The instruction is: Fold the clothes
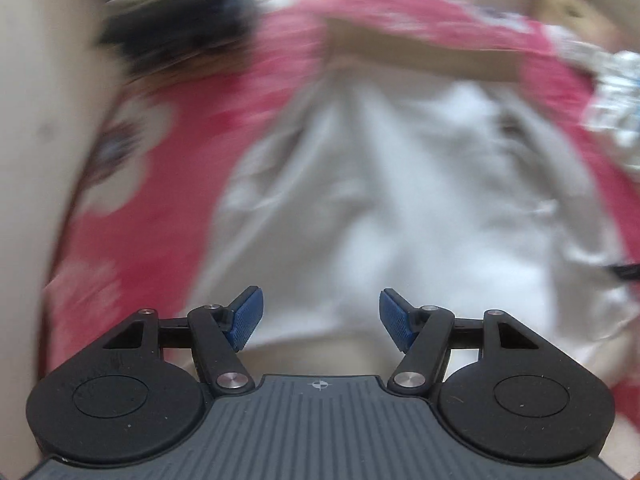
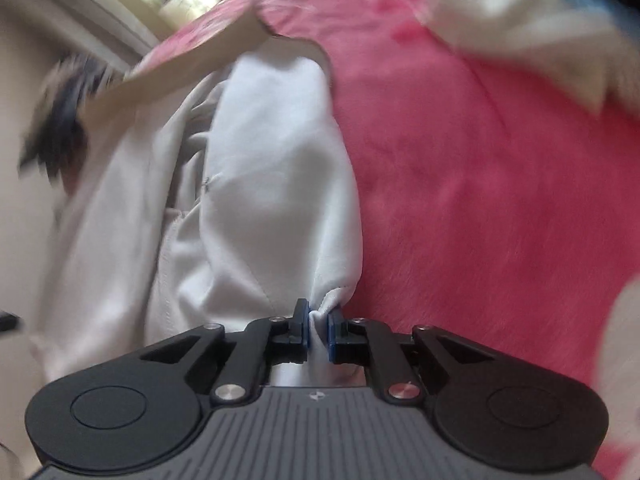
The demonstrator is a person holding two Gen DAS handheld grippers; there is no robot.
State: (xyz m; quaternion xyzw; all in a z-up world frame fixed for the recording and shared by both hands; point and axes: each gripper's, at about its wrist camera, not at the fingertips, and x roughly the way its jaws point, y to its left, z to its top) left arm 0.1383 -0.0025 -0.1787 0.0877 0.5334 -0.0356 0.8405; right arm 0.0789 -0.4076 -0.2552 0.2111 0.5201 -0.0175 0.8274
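garment (image 2: 276, 168): on the blanket (image 2: 480, 184), lengthwise away from the camera
second cloth (image 2: 520, 32): on the blanket's far right part, apart from the garment
dark object (image 2: 64, 120): beyond the garment's left edge

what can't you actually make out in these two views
- Left wrist view: motion blur smears the white garment; its type and edges are unreadable.
- Left wrist view: a dark shape at top left is blurred beyond naming.
- Right wrist view: the right tool hides the pinched fabric behind its pads.
- Right wrist view: pale cloth is blurred and cut off by the frame edge.

One white garment (image 2: 276, 184), one pink blanket (image 2: 480, 184) — two tools (image 1: 321, 318), (image 2: 318, 330)
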